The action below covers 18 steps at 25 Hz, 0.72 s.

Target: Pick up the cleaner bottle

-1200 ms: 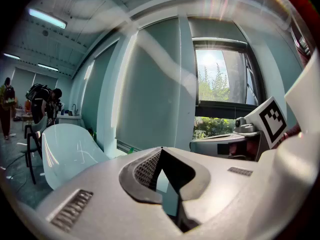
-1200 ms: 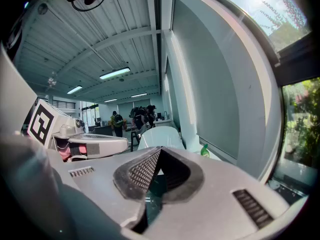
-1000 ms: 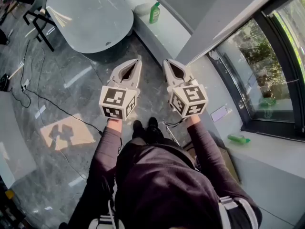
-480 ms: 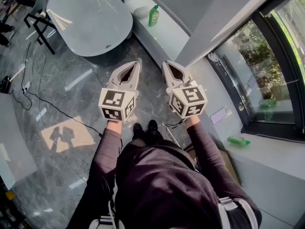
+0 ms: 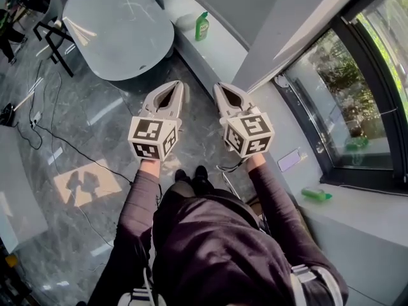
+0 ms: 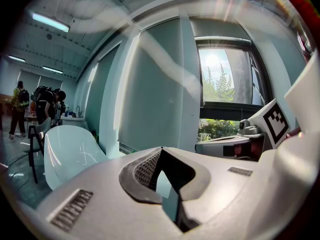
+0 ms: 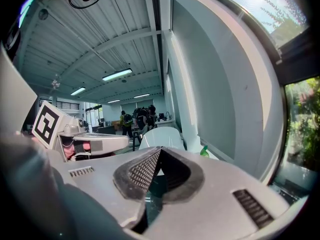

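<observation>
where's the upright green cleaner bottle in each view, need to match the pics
Head view: the cleaner bottle stands at top centre, on the pale ledge.
Left gripper view: not clearly in it; a dark speck by the table's right edge may be it.
Right gripper view: right of centre, low; only its green top shows.
Shared landmark: the white oval table, at left in the left gripper view, centre in the right.

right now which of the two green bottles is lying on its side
The green plastic bottle on the grey sill at the person's right lies flat. The other green bottle stands upright on the pale ledge ahead.
</observation>
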Tool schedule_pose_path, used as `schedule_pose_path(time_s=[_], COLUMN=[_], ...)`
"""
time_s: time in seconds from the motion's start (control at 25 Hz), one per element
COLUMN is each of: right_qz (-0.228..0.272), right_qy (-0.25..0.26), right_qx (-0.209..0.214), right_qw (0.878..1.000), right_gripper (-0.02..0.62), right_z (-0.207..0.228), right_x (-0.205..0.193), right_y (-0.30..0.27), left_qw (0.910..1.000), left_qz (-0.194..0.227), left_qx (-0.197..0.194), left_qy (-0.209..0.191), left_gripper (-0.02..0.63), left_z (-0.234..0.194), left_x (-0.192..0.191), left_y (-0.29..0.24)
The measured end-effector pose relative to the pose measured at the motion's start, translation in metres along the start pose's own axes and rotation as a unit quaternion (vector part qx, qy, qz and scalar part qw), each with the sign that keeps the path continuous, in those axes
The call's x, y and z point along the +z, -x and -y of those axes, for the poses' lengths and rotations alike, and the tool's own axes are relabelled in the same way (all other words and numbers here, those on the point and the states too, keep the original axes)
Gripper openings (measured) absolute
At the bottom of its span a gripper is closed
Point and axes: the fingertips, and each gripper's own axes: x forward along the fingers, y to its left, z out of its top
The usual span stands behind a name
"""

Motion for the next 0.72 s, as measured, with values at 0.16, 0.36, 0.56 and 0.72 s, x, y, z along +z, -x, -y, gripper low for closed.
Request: schedule_pose_path(time_s=[0.16, 0.36, 0.56, 0.72], right_qz=[0.003, 0.002, 0.002, -0.004], right_qy=[0.007, 0.010, 0.009, 0.012], right_qx=[0.000, 0.004, 0.003, 0.007], right_qw=[1.000, 1.000, 1.000, 1.000], right_gripper=[0.002, 0.002, 0.002, 0.002], right_z=[0.006, 0.012, 0.017, 0.019], right_x=[0.004, 0.006, 0.008, 0.006], right_y=[0.004, 0.008, 0.006, -0.003], left_qw=[1.0000, 0.9999, 0.9999, 0.9999], left_qz=[0.007, 0.013, 0.013, 0.012], left_qx=[0.005, 0.006, 0.004, 0.006], left_qy=[-0.006, -0.004, 0.000, 0.006], left_gripper=[0.008, 0.008, 0.008, 0.008], left_z=[0.004, 0.011, 0.013, 0.005], left_x=[0.006, 0.011, 0.014, 0.011], left_y=[-0.006, -0.015, -0.026, -0.035])
